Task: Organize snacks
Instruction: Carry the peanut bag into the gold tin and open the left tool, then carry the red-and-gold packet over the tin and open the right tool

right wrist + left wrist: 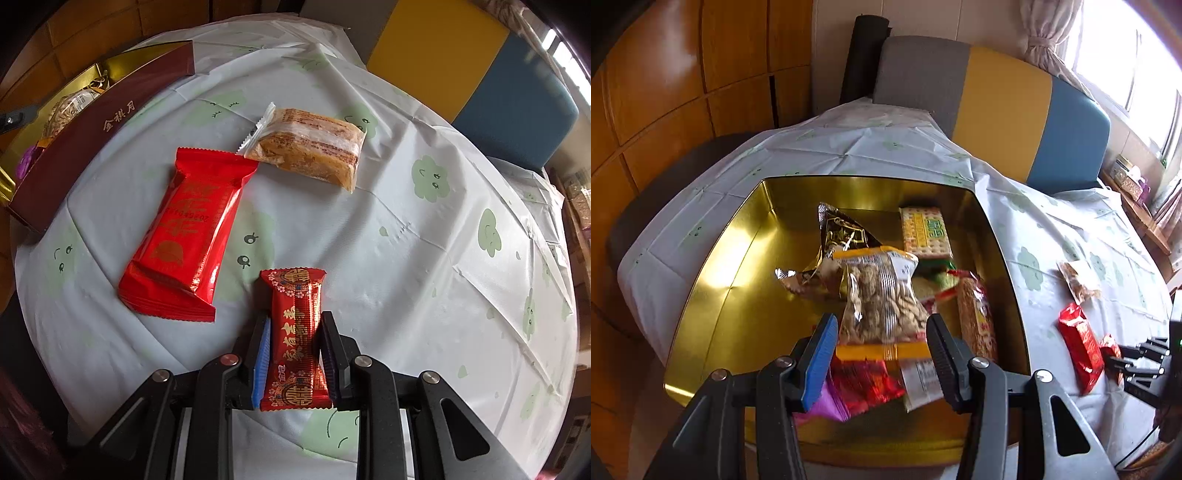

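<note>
A gold tin [738,295] holds several snacks, with a clear bag of peanuts [882,291] lying on top of the pile. My left gripper [881,319] hovers open over it, its fingers on either side of the bag's near end and apart from it. My right gripper [295,315] is shut on a small red packet [297,339] low over the tablecloth. A larger red packet [184,232] and a clear-wrapped pastry [306,147] lie on the cloth ahead of it. The tin's maroon outer wall [103,125] stands at the far left.
Inside the tin are also a cracker pack [925,232], a gold foil bag [838,232] and a long red-wrapped bar [977,321]. A grey, yellow and blue sofa back [1004,99] stands behind the table. The white tablecloth [406,258] has green cloud prints.
</note>
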A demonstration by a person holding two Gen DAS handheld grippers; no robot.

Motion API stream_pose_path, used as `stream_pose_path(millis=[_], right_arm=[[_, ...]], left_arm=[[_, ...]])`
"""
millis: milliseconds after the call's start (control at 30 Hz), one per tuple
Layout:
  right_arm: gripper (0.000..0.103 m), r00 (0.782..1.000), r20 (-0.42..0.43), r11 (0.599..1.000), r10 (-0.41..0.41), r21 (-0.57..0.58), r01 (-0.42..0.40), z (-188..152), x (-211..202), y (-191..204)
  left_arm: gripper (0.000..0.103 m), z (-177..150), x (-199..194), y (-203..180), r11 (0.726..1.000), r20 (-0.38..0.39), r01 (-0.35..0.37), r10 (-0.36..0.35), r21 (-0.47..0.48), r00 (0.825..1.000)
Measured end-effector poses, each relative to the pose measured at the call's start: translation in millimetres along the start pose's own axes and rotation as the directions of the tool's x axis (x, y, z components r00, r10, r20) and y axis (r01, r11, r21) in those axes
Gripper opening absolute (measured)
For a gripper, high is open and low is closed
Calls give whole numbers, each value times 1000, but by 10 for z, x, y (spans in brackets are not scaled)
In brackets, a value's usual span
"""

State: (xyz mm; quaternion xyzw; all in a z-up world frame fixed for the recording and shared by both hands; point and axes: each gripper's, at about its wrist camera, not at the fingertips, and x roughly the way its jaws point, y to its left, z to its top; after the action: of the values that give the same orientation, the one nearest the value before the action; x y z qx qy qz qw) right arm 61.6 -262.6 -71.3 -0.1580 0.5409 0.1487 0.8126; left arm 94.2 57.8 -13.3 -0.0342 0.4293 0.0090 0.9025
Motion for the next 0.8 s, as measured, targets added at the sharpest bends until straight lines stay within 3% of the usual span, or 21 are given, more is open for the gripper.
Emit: stream_pose_path(millis=[800], right_arm=[[25,1000,-4,998,29,53,-29,2,-2,-90]], left_arm=[[51,-312,-190,235,1000,32,-22,23,-22,999]])
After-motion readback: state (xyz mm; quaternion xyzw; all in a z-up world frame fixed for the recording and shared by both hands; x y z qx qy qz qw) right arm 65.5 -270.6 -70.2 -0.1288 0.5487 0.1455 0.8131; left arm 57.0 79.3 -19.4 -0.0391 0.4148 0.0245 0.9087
